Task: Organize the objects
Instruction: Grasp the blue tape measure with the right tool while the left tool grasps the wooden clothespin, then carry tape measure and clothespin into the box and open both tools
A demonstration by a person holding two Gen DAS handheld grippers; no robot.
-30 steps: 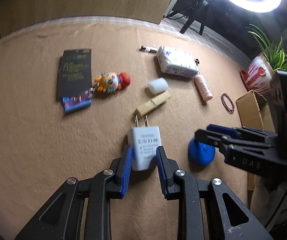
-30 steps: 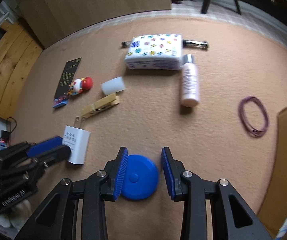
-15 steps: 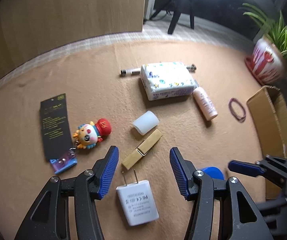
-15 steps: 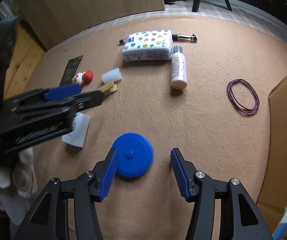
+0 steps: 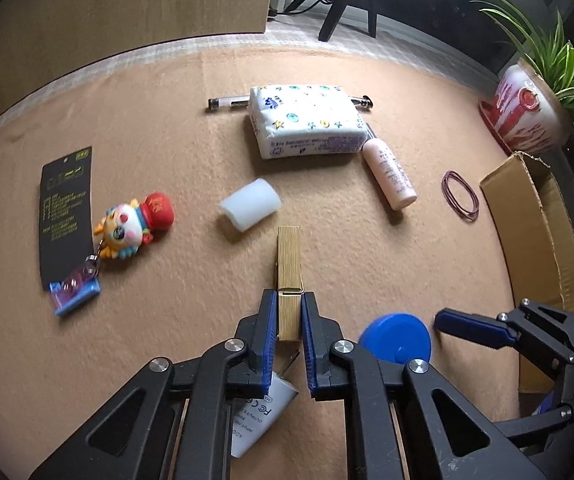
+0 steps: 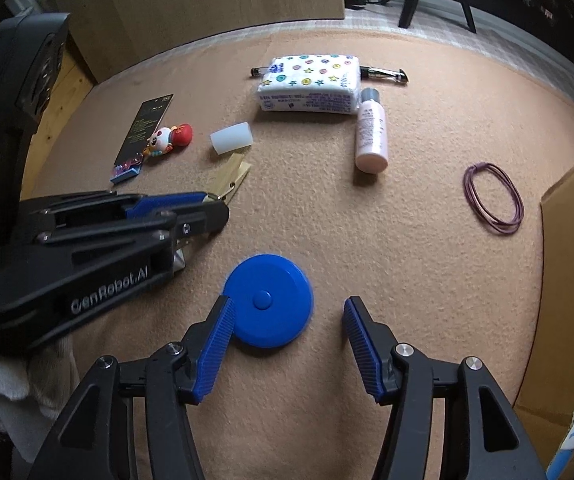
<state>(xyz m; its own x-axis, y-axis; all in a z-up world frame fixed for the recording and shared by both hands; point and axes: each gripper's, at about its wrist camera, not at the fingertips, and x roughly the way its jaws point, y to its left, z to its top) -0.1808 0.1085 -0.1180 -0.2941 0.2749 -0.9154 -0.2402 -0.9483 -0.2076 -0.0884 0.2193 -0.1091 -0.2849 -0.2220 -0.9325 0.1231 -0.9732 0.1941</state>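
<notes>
My left gripper point(image 5: 289, 312) is shut on the near end of a wooden clothespin point(image 5: 289, 272), which points away over the tan felt mat. A white charger plug point(image 5: 261, 416) lies under the left gripper's arms. My right gripper point(image 6: 287, 336) is open, and a round blue tape measure point(image 6: 268, 300) lies on the mat just ahead of its left finger, not between the pads. In the right wrist view the left gripper point(image 6: 211, 206) holds the clothespin point(image 6: 231, 176) at the left.
On the mat lie a white cap point(image 5: 250, 204), a tissue pack point(image 5: 305, 118) over a pen point(image 5: 227, 101), a pink bottle point(image 5: 389, 172), a doll keychain point(image 5: 135, 226) beside a black card point(image 5: 65, 208), and purple rubber bands point(image 5: 459, 195). A cardboard box point(image 5: 535, 216) stands right.
The left gripper let go of the charger, opened, moved forward and closed on the clothespin. The right gripper opened off the blue tape measure and drew back a little.
</notes>
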